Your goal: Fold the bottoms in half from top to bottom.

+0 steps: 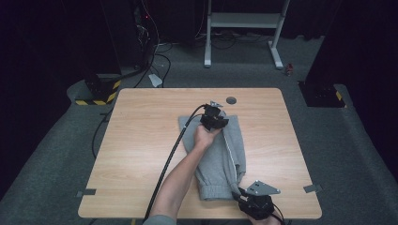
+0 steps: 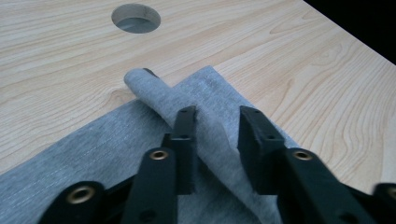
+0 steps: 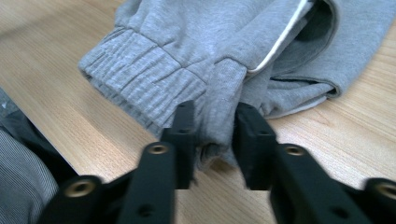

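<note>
Two grippers stand with jaws apart on grey sweatpants (image 1: 216,159) lying on the table (image 1: 141,140): the left gripper (image 2: 217,123) straddles a raised fold at the far edge, the right gripper (image 3: 215,123) straddles a bunched cuff corner.

The left forearm (image 1: 180,176) reaches far forward, its left gripper (image 1: 214,119) tipped down. The right gripper (image 1: 256,204) sits close in. Both pairs of jaws look partly parted.

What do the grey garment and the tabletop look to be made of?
Grey garment: soft knit fleece, probably cotton jersey, matte; ribbed elastic cuff and fuzzy surface show it. Tabletop: pale wood-grain, smooth, likely laminate rather than solid wood, with a round cable hole.
</note>
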A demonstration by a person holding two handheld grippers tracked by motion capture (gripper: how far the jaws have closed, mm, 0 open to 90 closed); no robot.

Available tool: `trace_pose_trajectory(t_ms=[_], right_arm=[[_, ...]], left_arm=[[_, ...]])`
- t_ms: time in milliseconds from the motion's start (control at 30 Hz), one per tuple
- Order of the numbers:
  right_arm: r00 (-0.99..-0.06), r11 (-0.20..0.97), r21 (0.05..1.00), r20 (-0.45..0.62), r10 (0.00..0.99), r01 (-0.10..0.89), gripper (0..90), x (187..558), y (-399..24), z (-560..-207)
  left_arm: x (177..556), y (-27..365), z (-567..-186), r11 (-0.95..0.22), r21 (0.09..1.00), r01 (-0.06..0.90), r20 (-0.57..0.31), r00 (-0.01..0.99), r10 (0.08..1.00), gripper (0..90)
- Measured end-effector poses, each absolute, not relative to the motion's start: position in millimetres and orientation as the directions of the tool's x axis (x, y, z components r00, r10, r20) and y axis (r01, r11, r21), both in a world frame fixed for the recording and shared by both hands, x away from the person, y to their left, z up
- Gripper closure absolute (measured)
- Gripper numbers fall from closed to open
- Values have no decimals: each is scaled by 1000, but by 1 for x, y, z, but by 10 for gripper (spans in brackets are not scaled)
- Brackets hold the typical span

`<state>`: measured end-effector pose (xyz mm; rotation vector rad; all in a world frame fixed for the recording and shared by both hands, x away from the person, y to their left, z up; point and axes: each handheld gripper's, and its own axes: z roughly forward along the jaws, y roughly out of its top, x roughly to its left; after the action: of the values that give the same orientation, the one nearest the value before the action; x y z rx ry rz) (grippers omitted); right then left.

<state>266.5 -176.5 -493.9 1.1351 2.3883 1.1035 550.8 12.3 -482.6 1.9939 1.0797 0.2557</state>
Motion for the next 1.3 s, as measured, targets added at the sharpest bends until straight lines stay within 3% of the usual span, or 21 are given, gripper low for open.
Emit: trace_pose_trajectory(t_ms=[333, 733, 1033, 1300], right_arm=[[-660, 388, 735, 107, 743, 556, 429, 271, -187, -486], [-686, 381, 766, 105, 720, 518, 408, 283, -193, -465], [-652, 368, 760, 96, 752, 536, 425, 322, -188, -457], [-638, 428, 709, 40, 769, 561, 419, 352, -167, -465]], left_arm=[[524, 31, -472, -294, 762, 576, -164, 612, 773, 505], [479, 63, -477, -298, 759, 578, -161, 611, 775, 448], [435, 83, -484, -316, 737, 597, -167, 615, 771, 431], [394, 88, -482, -310, 752, 581, -154, 614, 774, 414]])
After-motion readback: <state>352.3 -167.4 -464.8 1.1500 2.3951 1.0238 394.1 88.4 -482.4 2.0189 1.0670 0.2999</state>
